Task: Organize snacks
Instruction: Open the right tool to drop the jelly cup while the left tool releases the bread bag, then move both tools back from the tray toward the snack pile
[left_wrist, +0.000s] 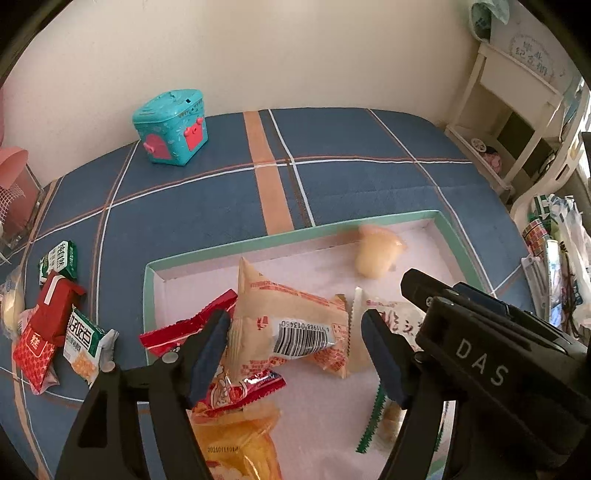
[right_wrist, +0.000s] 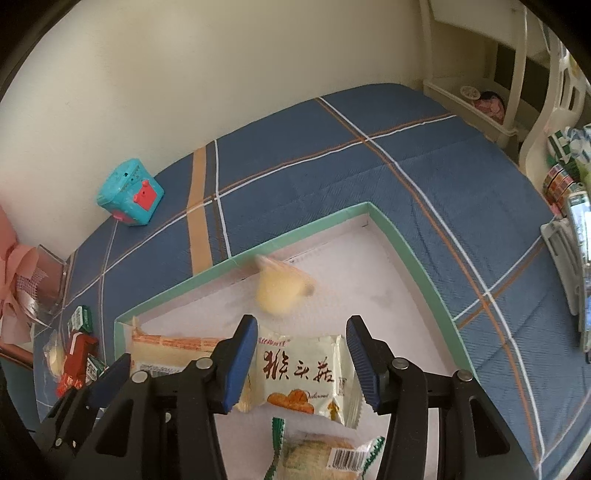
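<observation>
Snacks (left_wrist: 291, 325): six in tray (left_wrist: 229, 248) (one blurred).

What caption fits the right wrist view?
Right gripper open above a white snack packet in the green-rimmed tray, with a blurred yellow snack beyond.

Both grippers pointed steeply downward, side by side. The left gripper (left_wrist: 295, 350) had its blue-padded fingers (left_wrist: 207, 354) spread apart, pressing on nothing. The right gripper (right_wrist: 301, 363) stood just to its right, its fingers (right_wrist: 240, 363) likewise apart and gripping nothing.
</observation>
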